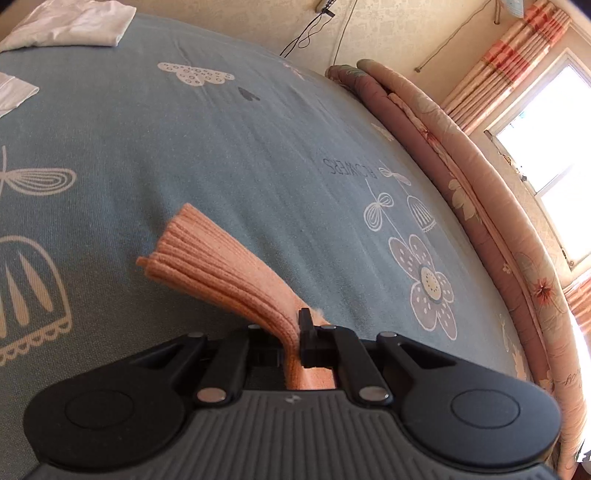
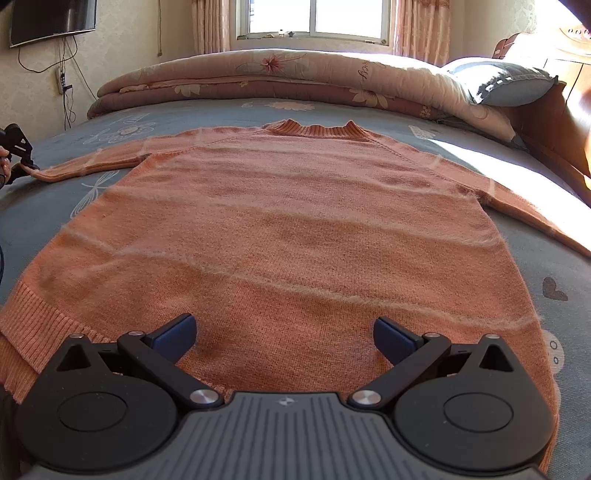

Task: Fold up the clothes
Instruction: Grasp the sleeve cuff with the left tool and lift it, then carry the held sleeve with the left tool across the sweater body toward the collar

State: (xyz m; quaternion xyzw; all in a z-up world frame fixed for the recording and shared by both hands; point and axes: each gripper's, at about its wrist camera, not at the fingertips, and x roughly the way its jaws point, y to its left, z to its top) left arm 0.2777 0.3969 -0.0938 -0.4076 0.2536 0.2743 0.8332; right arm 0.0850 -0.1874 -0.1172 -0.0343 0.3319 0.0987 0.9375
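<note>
Sweater (image 2: 280, 229) lay flat on the bed (image 2: 554, 266); left tool (image 1: 295, 339) clamped its cuff (image 1: 221, 266) at 9 o'clock, right tool (image 2: 284, 336) gaped empty above the hem.

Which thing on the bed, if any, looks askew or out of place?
Nothing stands out. The sweater lies flat and fairly straight on the bed; only its sleeve cuff is off the sheet, pinched in the left gripper.

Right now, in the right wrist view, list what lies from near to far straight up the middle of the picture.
right gripper with jaws open → orange sweater body → sweater collar → blue bedsheet → rolled floral quilt → window.
</note>
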